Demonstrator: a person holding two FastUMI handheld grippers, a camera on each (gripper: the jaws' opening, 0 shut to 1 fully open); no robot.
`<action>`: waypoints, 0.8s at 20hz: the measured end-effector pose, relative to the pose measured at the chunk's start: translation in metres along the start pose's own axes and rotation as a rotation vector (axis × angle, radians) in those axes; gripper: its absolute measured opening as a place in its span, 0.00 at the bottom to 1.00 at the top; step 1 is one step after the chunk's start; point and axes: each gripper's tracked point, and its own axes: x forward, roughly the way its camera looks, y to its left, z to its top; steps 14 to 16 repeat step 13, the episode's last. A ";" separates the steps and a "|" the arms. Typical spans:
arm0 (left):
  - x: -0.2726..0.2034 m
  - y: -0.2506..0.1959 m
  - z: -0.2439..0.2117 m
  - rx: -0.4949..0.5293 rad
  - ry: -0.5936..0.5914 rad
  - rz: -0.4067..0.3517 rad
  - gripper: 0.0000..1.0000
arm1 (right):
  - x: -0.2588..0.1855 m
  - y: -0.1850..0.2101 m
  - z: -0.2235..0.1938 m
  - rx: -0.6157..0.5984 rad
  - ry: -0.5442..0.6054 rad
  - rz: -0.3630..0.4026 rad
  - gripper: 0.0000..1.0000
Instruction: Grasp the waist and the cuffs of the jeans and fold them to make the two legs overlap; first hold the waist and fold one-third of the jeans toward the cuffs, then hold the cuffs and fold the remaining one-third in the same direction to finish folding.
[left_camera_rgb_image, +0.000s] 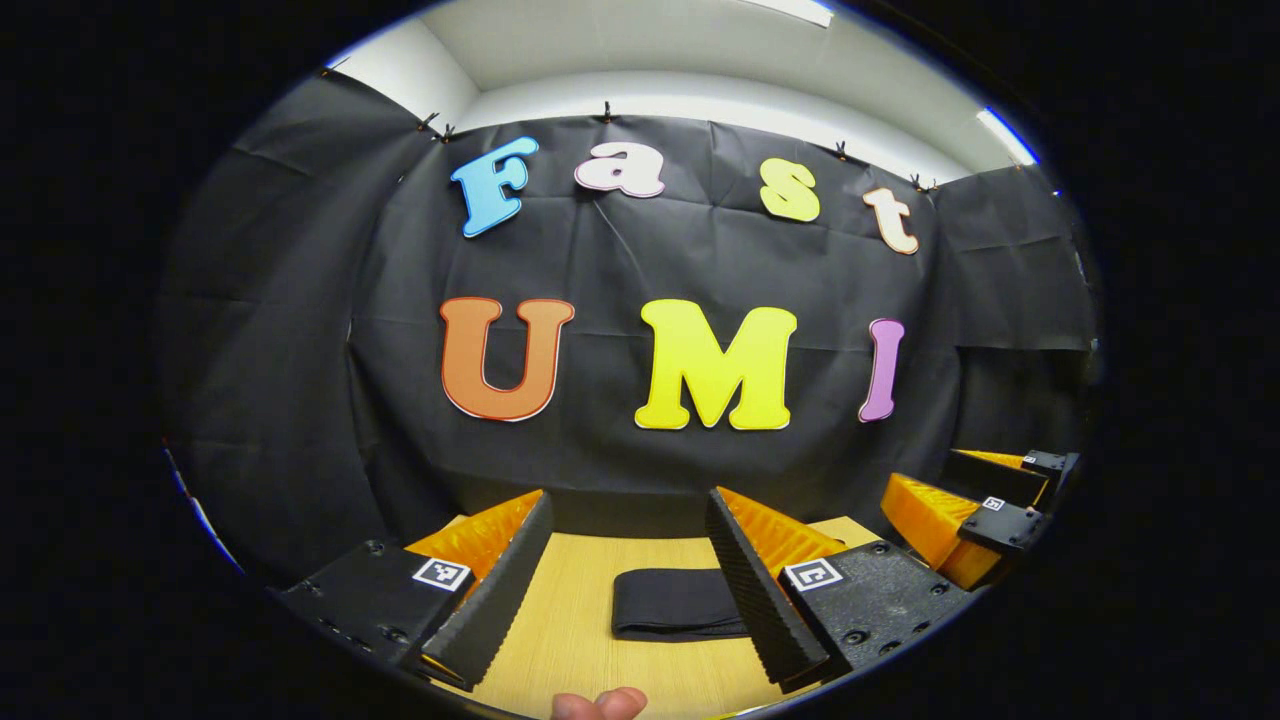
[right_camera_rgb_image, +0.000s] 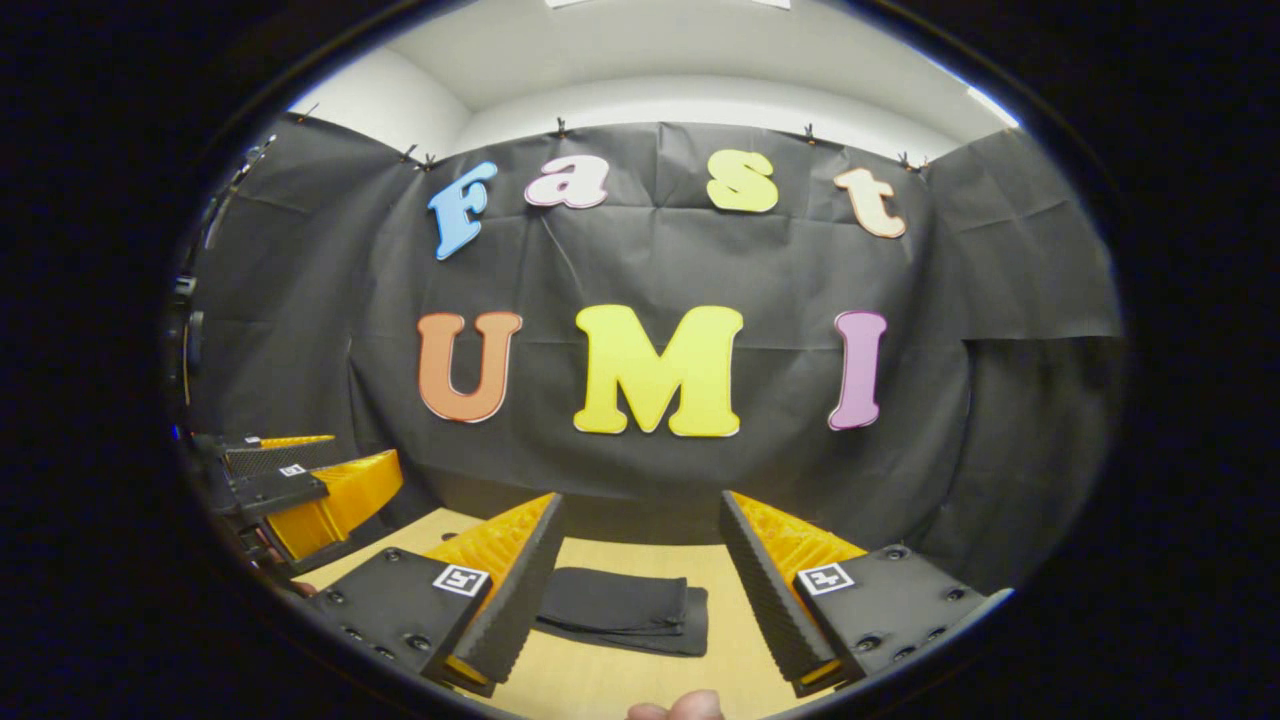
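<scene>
Grippers hovered level above the table (left_camera_rgb_image: 570, 620), both pointing at the booth wall. In the left gripper view, the left gripper (left_camera_rgb_image: 628, 580) stood spread wide and empty, a fingertip (left_camera_rgb_image: 600, 704) at 6 o'clock, and the right gripper (left_camera_rgb_image: 975, 520) showed at 3 o'clock. In the right gripper view, the right gripper (right_camera_rgb_image: 640, 590) was likewise released, the left gripper (right_camera_rgb_image: 300, 490) at 9 o'clock. Square coded tags sat on the fingers; nothing readable. Jeans (left_camera_rgb_image: 675, 603) lay folded in a flat dark bundle on the table, between the fingers, untouched.

Nothing legible: only small square coded markers (left_camera_rgb_image: 441, 573) on the tongs (left_camera_rgb_image: 627, 560), unreadable.
</scene>
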 end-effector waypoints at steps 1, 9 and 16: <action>0.000 0.000 0.000 0.003 -0.003 0.006 0.98 | 0.000 -0.001 0.000 0.000 -0.001 -0.007 0.94; 0.005 0.000 0.006 0.019 -0.010 0.039 0.98 | 0.006 -0.022 0.011 0.023 -0.052 -0.084 0.94; 0.009 0.002 0.007 0.040 -0.005 0.054 0.98 | 0.013 -0.023 0.008 0.038 -0.051 -0.079 0.94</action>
